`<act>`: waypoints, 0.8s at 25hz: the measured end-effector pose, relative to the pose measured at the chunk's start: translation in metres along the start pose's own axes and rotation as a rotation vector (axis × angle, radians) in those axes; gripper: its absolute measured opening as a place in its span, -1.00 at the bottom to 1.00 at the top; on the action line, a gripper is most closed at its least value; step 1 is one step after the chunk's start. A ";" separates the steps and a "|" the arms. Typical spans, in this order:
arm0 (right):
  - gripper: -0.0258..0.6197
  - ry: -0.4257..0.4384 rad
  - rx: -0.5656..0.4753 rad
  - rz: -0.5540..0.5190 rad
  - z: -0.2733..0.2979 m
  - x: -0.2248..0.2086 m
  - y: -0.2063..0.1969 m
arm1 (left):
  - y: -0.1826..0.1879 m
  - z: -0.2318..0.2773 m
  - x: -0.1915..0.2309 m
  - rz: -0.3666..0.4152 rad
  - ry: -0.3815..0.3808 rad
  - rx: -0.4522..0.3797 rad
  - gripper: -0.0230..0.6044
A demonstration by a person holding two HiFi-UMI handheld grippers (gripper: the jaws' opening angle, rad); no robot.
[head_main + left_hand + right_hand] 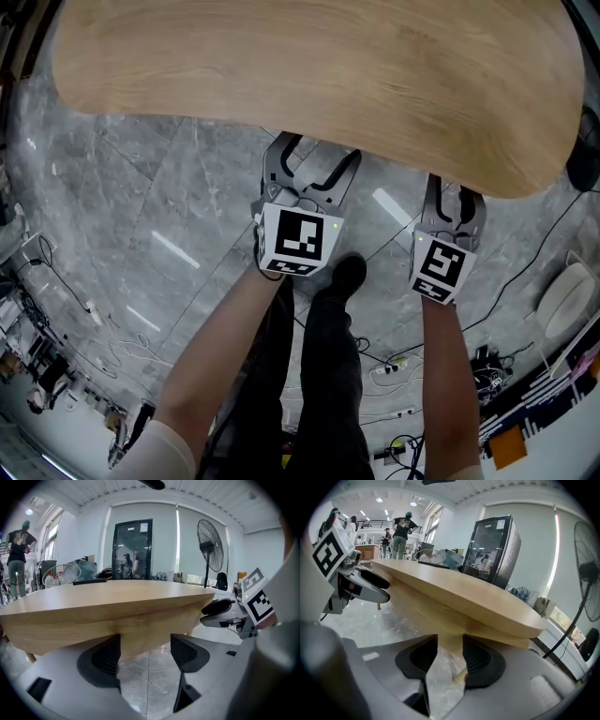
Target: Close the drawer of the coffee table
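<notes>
Coffee table (309, 75) spans the top, wood band under its near edge. Left gripper (145, 644) is spread wide there. Right gripper (450, 645) has its jaws apart, table leg (458, 673) showing between. Fridge sticker (140, 527) too small to read.

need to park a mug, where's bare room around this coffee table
The tabletop is bare wherever the head view shows it. The grey floor left of the person's legs is free. Cables crowd the floor at right; the left gripper and right gripper fill the near edge.
</notes>
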State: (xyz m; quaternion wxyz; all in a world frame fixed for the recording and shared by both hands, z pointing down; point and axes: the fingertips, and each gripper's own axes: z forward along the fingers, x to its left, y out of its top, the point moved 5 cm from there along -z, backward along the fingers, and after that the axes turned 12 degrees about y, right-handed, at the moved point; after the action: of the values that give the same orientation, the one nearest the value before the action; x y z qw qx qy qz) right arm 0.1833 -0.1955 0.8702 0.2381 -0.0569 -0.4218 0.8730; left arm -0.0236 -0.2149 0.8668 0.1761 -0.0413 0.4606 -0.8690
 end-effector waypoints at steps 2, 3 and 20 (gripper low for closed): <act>-0.36 -0.006 -0.002 0.010 0.002 -0.001 0.001 | 0.001 0.002 0.001 0.003 -0.002 0.001 0.09; -0.35 -0.008 -0.003 0.014 0.003 -0.002 0.002 | 0.002 0.003 0.002 0.006 -0.004 0.001 0.09; -0.28 0.003 -0.013 -0.014 0.010 -0.005 0.005 | 0.007 0.009 0.003 0.018 -0.009 -0.017 0.10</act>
State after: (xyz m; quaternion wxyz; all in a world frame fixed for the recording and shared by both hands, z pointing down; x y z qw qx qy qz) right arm 0.1824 -0.2075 0.8719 0.2442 -0.0567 -0.4276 0.8685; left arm -0.0221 -0.2267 0.8661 0.1858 -0.0426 0.4675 -0.8632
